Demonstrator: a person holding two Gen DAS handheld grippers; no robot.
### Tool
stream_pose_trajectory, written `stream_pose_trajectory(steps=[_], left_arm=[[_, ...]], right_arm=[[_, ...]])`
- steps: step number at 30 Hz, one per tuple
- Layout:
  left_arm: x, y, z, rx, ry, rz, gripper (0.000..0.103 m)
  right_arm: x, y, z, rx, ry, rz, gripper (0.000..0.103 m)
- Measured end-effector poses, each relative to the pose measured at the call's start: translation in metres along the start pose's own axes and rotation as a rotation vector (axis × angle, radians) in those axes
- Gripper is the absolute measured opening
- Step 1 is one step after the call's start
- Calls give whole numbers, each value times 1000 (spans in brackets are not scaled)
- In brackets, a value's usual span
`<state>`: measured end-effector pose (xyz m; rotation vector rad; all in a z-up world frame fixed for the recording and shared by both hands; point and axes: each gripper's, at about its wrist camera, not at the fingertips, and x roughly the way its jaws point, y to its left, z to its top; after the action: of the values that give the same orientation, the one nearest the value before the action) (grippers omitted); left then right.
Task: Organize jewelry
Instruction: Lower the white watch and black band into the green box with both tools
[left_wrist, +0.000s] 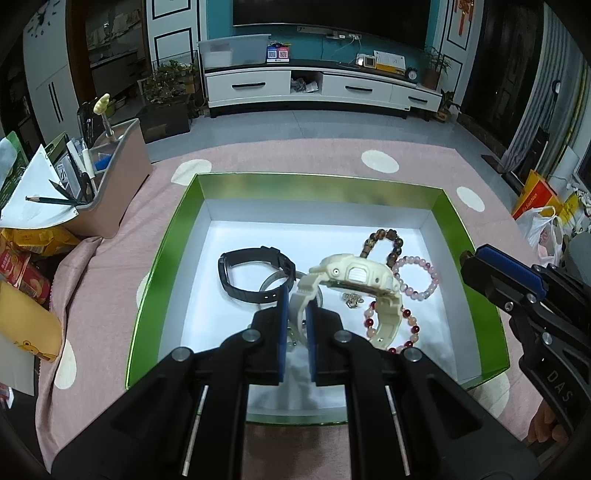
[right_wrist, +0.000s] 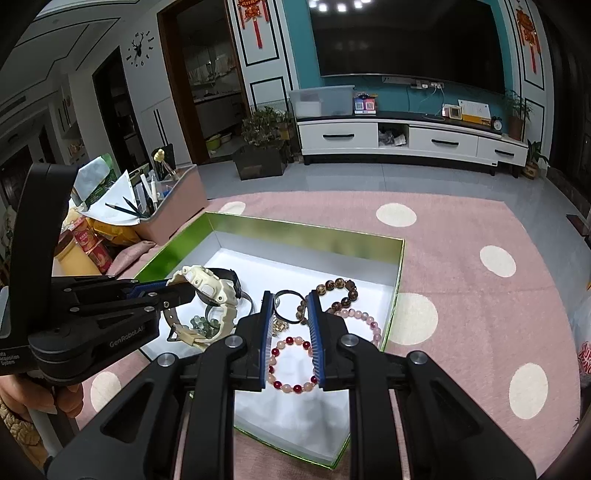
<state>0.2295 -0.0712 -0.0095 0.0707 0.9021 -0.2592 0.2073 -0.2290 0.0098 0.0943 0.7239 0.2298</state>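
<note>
The left gripper (left_wrist: 297, 306) is clamped on the strap of a cream watch (left_wrist: 354, 280), holding it over the box (left_wrist: 317, 184) with its case lifted clear of the floor. The right gripper (right_wrist: 291, 325) hangs over the near right part of the box with its jaws parted and nothing between them.

The box is a shallow green one with a white floor, and it holds all the jewelry. There are two watches: the cream one in the grip and a black watch (left_wrist: 255, 273) lying left of it on the floor. There are four bead bracelets: a brown one (right_wrist: 334, 291) toward the far right of the box, a pale pink one (right_wrist: 356, 325) just nearer than that, a red-and-peach one (right_wrist: 293, 363) below the right gripper, and a green one (right_wrist: 203, 325) under the cream watch. A thin metal bangle (left_wrist: 275, 282) lies beside the black watch, and a small gold piece (left_wrist: 351, 300) sits near the middle; its kind is too small to tell.

The box rests on a pink cloth with cream dots (right_wrist: 480, 295). Left of the box stands one pink desk bin (left_wrist: 122, 177) holding pens, pencils and paper, with snack packets (left_wrist: 26, 258) beside it.
</note>
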Motion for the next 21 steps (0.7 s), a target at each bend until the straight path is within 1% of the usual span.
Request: stream_pose_trajectory(steps=[12, 21], left_arm=[[11, -7, 0, 32, 19, 18, 9], [17, -10, 0, 51, 34, 34, 9]], right_arm=[[10, -2, 1, -4, 27, -6, 18], [20, -6, -1, 9, 64, -9, 18]])
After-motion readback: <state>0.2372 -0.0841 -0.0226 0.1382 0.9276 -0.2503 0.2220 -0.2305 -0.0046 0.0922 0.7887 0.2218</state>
